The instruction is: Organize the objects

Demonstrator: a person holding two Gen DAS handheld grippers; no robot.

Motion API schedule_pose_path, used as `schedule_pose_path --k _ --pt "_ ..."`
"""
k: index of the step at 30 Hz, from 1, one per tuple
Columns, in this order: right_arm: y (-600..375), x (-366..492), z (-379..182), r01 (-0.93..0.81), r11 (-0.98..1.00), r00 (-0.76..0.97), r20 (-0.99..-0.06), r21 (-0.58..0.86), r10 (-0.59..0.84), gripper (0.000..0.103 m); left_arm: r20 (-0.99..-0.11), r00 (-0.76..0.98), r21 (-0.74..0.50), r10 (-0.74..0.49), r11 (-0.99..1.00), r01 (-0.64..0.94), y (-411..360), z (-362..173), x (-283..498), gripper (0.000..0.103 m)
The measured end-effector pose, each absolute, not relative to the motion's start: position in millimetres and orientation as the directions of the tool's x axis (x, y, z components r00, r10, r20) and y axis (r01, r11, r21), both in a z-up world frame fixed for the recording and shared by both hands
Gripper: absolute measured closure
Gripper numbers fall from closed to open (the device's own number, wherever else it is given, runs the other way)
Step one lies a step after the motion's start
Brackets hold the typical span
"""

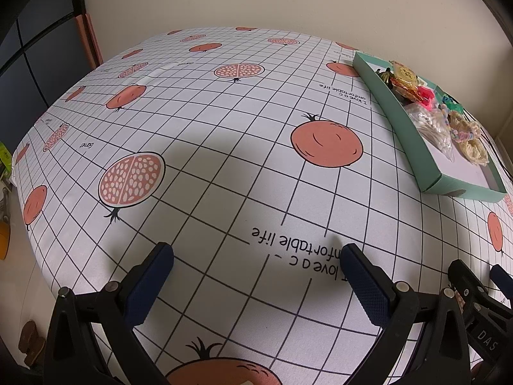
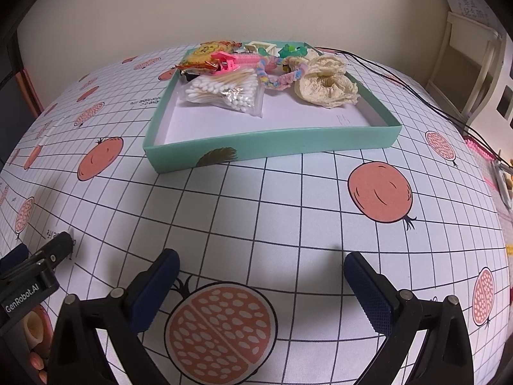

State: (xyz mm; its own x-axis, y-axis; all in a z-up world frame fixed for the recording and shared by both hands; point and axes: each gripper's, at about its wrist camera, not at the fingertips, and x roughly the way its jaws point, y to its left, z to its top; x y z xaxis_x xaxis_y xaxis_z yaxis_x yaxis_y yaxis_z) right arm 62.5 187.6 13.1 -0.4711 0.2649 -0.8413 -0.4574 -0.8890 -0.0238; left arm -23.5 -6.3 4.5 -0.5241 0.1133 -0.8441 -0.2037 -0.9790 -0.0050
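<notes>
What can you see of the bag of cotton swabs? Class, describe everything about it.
The bag of cotton swabs is a clear, crinkled plastic packet, apparently closed, holding white-tipped swabs with pale wooden-looking sticks. It lies flat on the white floor of the teal box, towards its far left part. A pink hair clip and a pastel braided rope lie against its far edge. Neither gripper touches it.

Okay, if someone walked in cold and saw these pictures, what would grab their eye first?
Probably the teal box on the pomegranate-print tablecloth, with small things heaped at its far end: a bag of cotton swabs, a pink hair clip and cream scrunchies. Nearer the camera, the left tool and right tool both hang open and empty over the cloth.
</notes>
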Motion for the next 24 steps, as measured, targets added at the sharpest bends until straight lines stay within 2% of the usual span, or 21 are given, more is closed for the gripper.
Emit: schedule_pose_path --k 24 --pt "189.2 63.4 12.5 -0.455 -0.890 -0.473 -0.841 -0.024 0.264 0.000 -0.845 -0.527 -0.002 0.095 -0.985 -0.175 -6.1 4.5 -20.1 0.000"
